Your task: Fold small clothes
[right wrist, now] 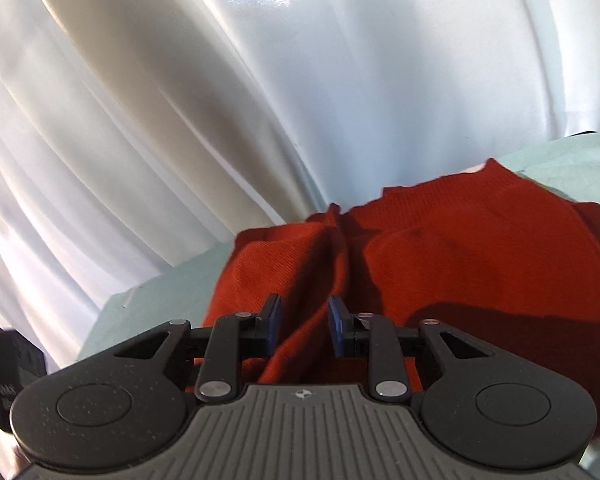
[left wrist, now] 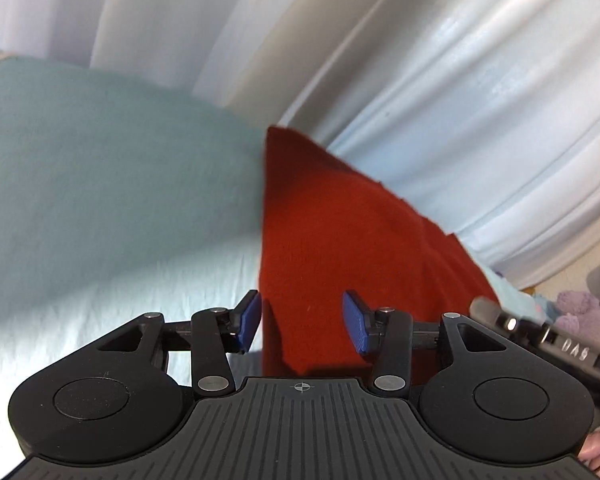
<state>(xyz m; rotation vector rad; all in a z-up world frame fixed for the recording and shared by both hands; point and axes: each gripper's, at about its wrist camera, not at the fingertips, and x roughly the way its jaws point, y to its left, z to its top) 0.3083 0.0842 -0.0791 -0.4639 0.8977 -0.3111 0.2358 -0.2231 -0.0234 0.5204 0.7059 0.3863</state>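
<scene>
The garment (right wrist: 460, 264) is a small piece of rust-red knit, lying on a pale green sheet (left wrist: 100, 168) in front of white curtains. It is partly folded: from the right it shows a broad, flat, smooth panel on one side and a smaller flap on the other, with a raised, shadowed crease running between them toward the near edge. Its far edge is uneven, stepping up to a small point. From the left it reads as a tapering red wedge (left wrist: 340, 240), its tip toward the curtains and one long edge straight against the sheet.
</scene>
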